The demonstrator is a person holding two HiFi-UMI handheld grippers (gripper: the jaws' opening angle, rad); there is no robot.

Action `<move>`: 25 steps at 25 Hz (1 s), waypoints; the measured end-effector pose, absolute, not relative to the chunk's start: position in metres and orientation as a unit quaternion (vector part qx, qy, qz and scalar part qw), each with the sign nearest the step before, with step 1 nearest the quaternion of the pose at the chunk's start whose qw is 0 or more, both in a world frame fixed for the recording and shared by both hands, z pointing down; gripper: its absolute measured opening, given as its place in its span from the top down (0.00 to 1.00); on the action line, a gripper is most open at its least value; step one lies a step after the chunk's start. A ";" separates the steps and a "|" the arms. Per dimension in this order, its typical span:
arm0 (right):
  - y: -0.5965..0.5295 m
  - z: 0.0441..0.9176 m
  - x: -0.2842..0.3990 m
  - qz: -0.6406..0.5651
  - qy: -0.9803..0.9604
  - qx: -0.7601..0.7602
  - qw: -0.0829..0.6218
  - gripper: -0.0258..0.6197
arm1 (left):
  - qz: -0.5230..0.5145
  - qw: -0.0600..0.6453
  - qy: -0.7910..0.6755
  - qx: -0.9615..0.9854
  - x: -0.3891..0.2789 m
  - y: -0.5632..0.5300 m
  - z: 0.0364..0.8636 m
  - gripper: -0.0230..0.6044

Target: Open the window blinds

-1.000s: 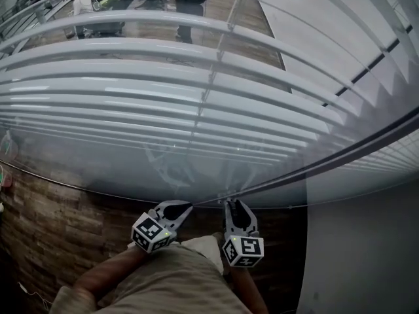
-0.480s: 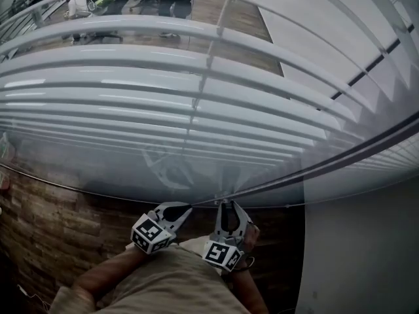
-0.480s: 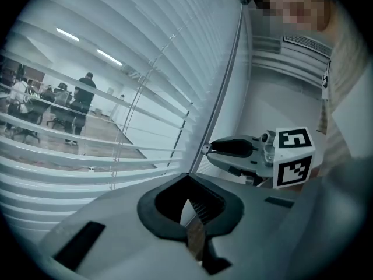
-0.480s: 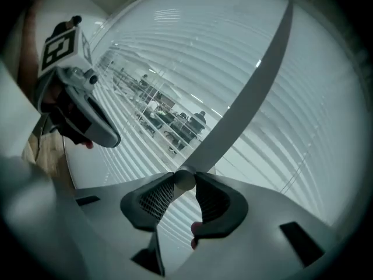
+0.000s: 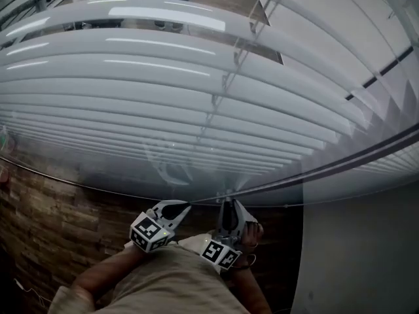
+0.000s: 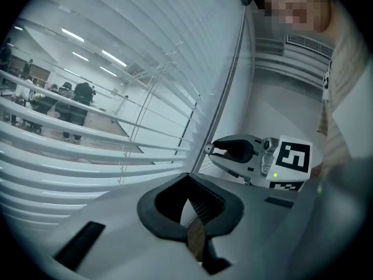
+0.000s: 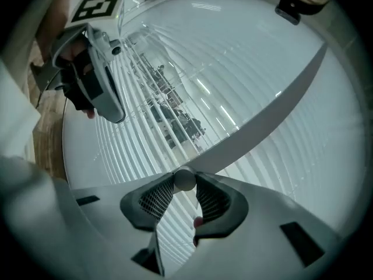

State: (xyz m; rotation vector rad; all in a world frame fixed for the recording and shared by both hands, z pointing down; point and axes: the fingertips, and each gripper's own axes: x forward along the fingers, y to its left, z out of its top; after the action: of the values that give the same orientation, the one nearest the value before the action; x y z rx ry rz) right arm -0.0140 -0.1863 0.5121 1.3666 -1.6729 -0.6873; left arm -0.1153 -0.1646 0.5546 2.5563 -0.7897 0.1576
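Note:
White slatted window blinds point(image 5: 163, 77) fill the upper head view. Their thin tilt wand point(image 5: 340, 169) slants down from the right to its rounded end. My right gripper point(image 5: 227, 203) is shut on that end, and in the right gripper view the wand's round tip point(image 7: 185, 179) sits pinched between the ribbed pads point(image 7: 156, 198), the wand point(image 7: 280, 104) running off up and right. My left gripper point(image 5: 184, 207) is beside it on the left, shut with nothing in it; its tips point(image 6: 187, 177) meet in front of the slats point(image 6: 87, 150).
Under the window runs a dark brick-pattern wall point(image 5: 52, 221). A plain pale wall point(image 5: 360, 254) stands at the right. Through the slats an office with people point(image 6: 76, 101) shows. The person's sleeve point(image 5: 163, 280) fills the bottom middle.
The right gripper has rolled about the wand, its marker cube swinging to the left. The slats have tilted, and less of the room beyond shows between them. The left gripper stayed put.

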 end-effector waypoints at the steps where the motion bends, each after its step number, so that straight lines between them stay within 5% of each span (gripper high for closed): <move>1: -0.186 0.509 -0.016 -0.264 -0.675 0.548 0.418 0.77 | 0.056 0.230 -0.286 0.929 -0.117 -0.164 0.551 0.94; 10: -0.179 0.501 -0.006 -0.087 -0.779 0.564 0.260 0.77 | 0.038 0.224 -0.318 0.921 -0.132 -0.162 0.558 0.94; 25: -0.172 0.531 0.066 0.035 -0.830 0.510 0.222 0.77 | 0.033 0.222 -0.384 0.896 -0.084 -0.151 0.550 0.94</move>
State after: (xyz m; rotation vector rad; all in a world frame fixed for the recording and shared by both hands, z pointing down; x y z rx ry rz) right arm 0.0664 -0.1721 0.5305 1.4104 -2.2942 0.0958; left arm -0.0839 -0.1508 0.5496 2.4751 -1.0601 0.0921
